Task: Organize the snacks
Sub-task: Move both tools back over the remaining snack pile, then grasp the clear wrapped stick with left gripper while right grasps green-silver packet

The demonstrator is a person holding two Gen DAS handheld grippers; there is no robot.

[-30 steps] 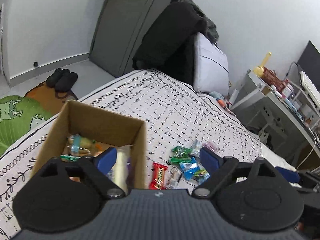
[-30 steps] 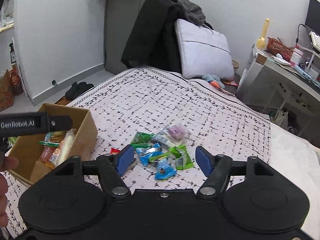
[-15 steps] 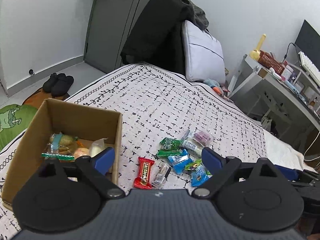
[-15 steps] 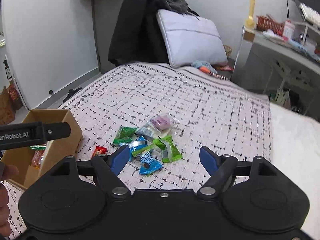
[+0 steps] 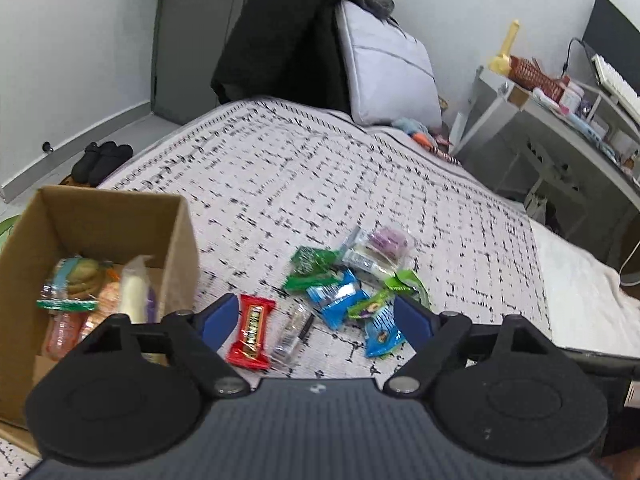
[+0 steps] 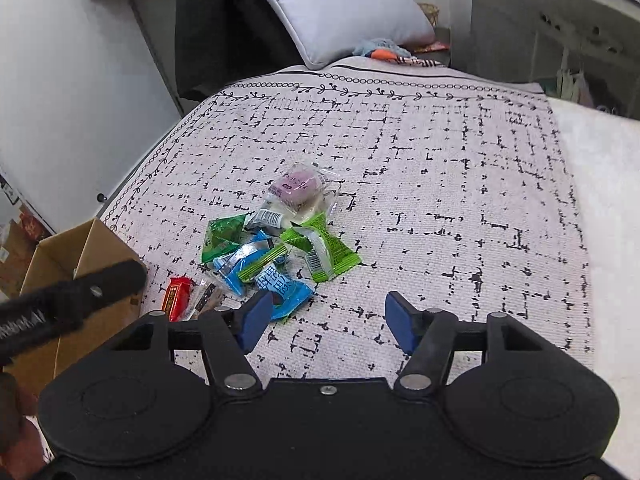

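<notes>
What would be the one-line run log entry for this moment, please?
left gripper: open, empty | right gripper: open, empty | snack pile: loose on bed | cardboard box: partly filled

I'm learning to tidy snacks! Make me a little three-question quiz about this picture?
1. True or false: the cardboard box already has snacks in it.
2. Which lies closest to the box: A) red candy bar, B) purple snack, C) pillow?
3. Fill in: the jaws of the left gripper and right gripper are both ____.

Key: 1 true; 2 A; 3 open.
</notes>
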